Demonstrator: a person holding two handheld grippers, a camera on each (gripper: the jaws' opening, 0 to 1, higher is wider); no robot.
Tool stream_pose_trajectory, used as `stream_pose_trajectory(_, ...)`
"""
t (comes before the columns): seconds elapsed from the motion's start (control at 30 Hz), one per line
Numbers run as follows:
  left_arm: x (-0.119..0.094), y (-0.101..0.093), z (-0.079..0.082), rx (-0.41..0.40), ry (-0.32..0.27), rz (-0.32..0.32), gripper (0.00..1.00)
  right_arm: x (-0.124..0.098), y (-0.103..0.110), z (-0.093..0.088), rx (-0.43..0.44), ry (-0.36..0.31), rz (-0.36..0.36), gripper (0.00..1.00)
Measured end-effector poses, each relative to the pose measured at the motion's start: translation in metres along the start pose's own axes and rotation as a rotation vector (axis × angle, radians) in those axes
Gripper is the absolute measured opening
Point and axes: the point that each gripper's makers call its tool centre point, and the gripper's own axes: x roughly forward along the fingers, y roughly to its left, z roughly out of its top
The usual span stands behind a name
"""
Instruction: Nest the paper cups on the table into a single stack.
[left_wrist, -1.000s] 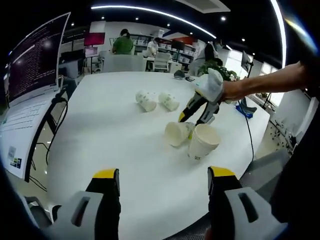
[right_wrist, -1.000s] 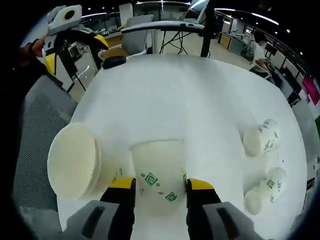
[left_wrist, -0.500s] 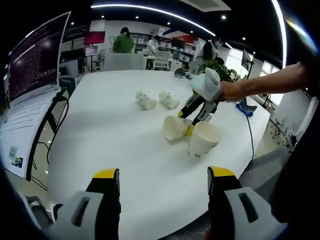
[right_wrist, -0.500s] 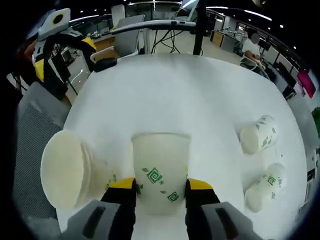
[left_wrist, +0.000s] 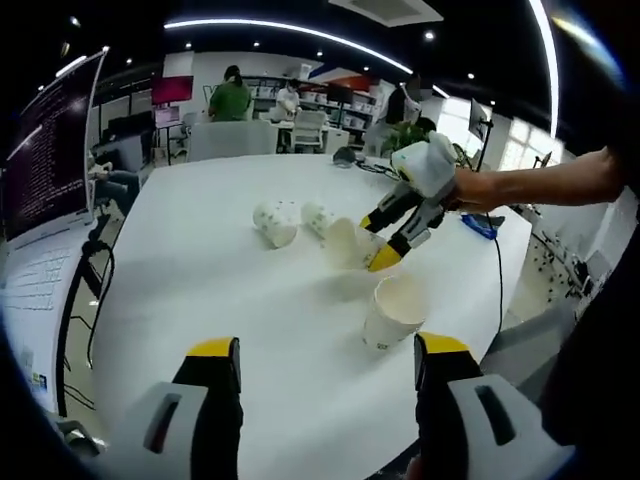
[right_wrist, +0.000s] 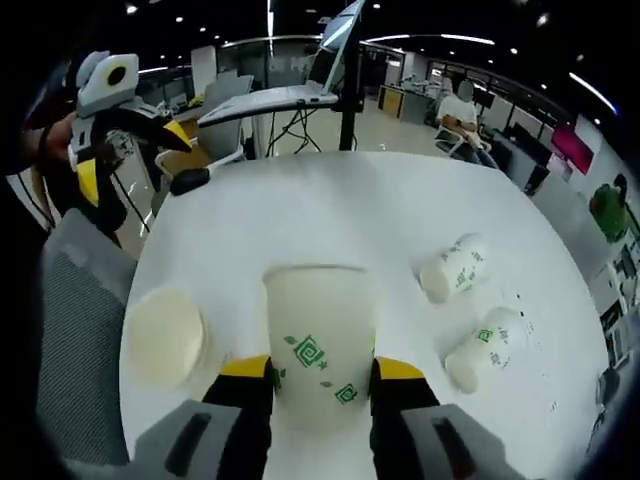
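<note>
On the white round desk (left_wrist: 230, 300), seen in the left gripper view, one paper cup (left_wrist: 393, 313) stands upright with its mouth up, near the right edge. Beyond it the right gripper (left_wrist: 385, 240) comes in from the right on a bare forearm and pinches a second cup (left_wrist: 342, 243) between its yellow-tipped jaws, holding it tilted above the desk surface. Farther off, two more cups lie on their sides next to each other: one to the left (left_wrist: 272, 222), one to the right (left_wrist: 316, 216), partly behind the held cup. The left gripper (left_wrist: 327, 365) hovers over the near edge with its jaws spread wide and nothing between them.

From the right gripper view, the held cup (right_wrist: 320, 335) sits between the jaws, its open mouth pointing away and green printed marks on its wall. The upright cup (right_wrist: 163, 336) shows to the left as a pale round mouth, and the two lying cups (right_wrist: 452, 270) (right_wrist: 483, 345) rest to the right on the desk (right_wrist: 330, 215). The left gripper (right_wrist: 125, 140) appears at the far left, beyond the desk's edge.

Around the desk is an open office with a dark ceiling and long curved light strips. A large monitor (left_wrist: 50, 150) with lines of text stands left of the desk in the left gripper view, and people sit at workstations in the far background. A grey chair back (right_wrist: 75, 330) is beside the desk in the right gripper view.
</note>
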Motion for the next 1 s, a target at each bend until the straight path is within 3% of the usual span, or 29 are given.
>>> stream_pose_trajectory(0.37,0.017,-0.013,0.030,0.048,-0.033,-0.046,0.68,-0.030,0.002,0.006,0.012,-0.052,-0.062,0.37)
stream_pose_trajectory(0.7,0.028,-0.039,0.071,0.083,-0.062,-0.112,0.66,-0.047,0.014,0.024,0.020,-0.126,-0.095,0.37)
stream_pose_trajectory(1.0,0.039,-0.063,0.097,0.080,-0.077,-0.188,0.64,-0.056,0.031,0.028,0.043,-0.176,-0.110,0.37)
